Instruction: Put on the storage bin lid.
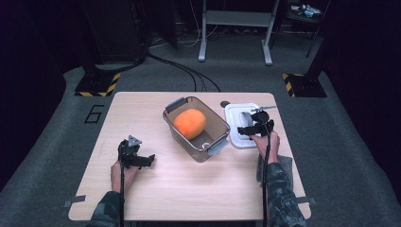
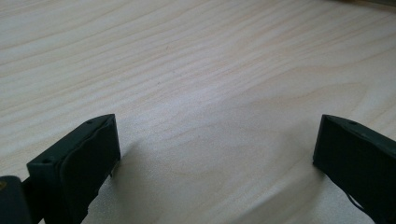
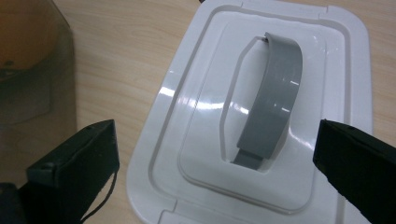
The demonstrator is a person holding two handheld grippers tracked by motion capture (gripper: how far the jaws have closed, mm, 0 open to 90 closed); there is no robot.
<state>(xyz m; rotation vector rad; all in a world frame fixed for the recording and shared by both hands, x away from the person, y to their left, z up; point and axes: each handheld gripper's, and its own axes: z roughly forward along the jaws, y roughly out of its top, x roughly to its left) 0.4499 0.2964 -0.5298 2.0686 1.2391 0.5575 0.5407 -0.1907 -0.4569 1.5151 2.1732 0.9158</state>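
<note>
On the table's (image 1: 156, 189) right side, the white lid (image 1: 235, 124) lies flat near the edge, just beside the clear bin (image 1: 215, 124) holding an orange ball (image 1: 189, 123). Right gripper (image 3: 217, 154) hovers over the lid's grey handle (image 3: 272, 112), jaws spread wide, gripping nothing. Left gripper (image 2: 217, 149) rests over bare wood, jaws open, empty, front-left.

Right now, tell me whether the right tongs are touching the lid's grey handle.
Apart. The right gripper view shows the right tongs wide open, with the grey handle of the white lid clear of both jaws.
</note>
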